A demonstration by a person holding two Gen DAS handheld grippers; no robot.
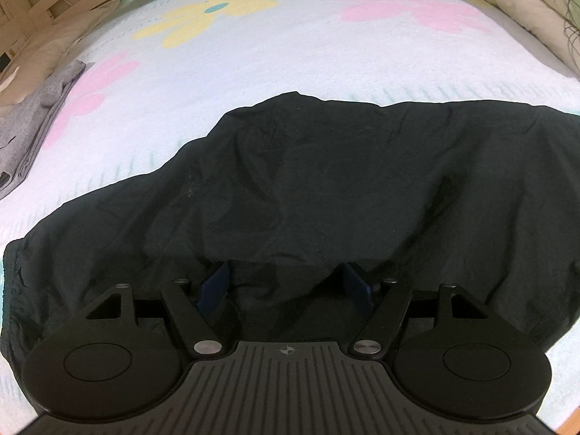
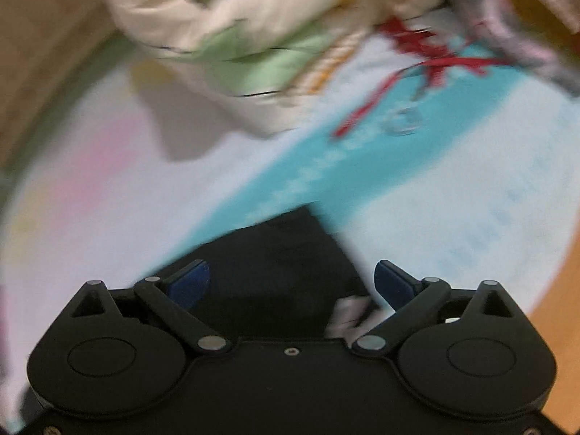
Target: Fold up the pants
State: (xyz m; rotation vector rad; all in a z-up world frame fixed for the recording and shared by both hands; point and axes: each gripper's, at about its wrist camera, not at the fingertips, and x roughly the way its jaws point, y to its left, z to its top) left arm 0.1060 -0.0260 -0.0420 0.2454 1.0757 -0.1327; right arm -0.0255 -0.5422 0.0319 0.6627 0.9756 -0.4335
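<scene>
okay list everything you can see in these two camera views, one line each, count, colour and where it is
pants: one, black, spread rumpled on the bed cover, under both grippers
bed cover: one, white with yellow and pink flowers and a turquoise band, under everything
grey garment: one, grey, folded at the left edge of the left wrist view
pillow: one, cream with green patches, far end of the bed cover
red strap: one, red, tangled, past the turquoise band; blurred
wooden frame: one, pale wood, top left of the left wrist view
left gripper: one, black with blue pads, jaws open over the pants
right gripper: one, black with blue pads, jaws open over the pants' edge
</scene>
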